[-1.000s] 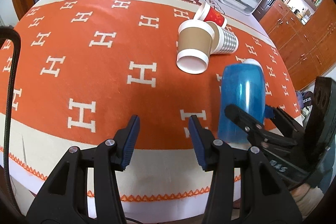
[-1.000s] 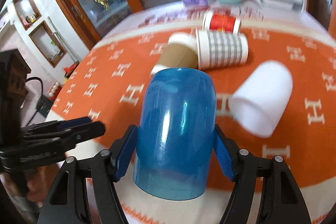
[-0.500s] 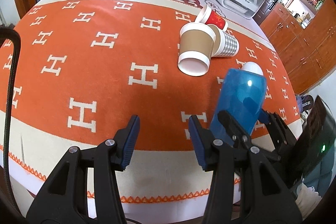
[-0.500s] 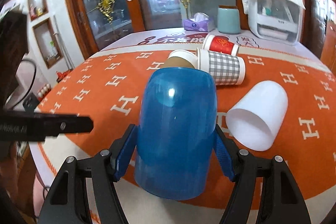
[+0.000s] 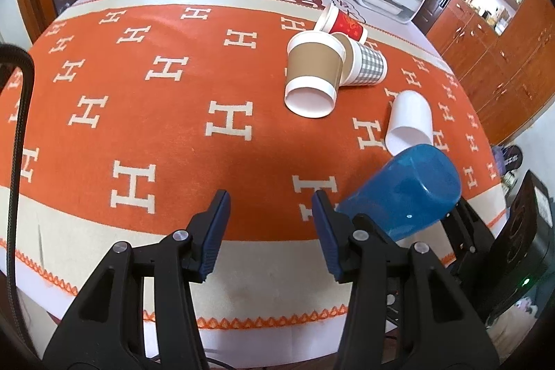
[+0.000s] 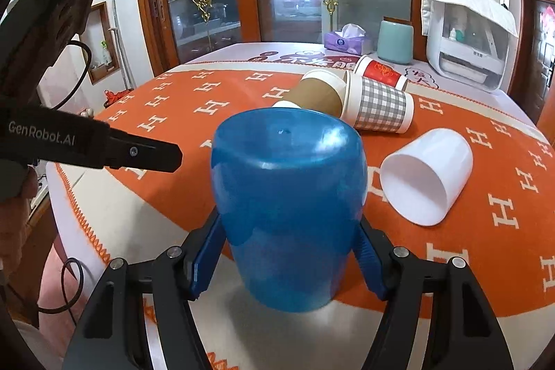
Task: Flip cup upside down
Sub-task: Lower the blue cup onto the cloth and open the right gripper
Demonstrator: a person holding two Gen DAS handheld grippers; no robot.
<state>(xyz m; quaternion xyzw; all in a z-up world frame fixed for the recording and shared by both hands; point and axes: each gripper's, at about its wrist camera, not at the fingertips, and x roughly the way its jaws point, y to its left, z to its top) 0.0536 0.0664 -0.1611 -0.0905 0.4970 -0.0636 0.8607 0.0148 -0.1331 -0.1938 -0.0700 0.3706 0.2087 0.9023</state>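
Right tool (image 6: 289, 260) clamped on blue cup (image 6: 289, 214), base uppermost, above desk (image 5: 145, 113) edge; left tool (image 5: 270, 233) open, empty.

Bright, even indoor light; both views sharp, with heavy fisheye bending.

Glare spots sit on the blue cup (image 6: 289, 210), a soft shadow lies on the counter (image 6: 270, 328) under it, and black vignette fills every frame corner.
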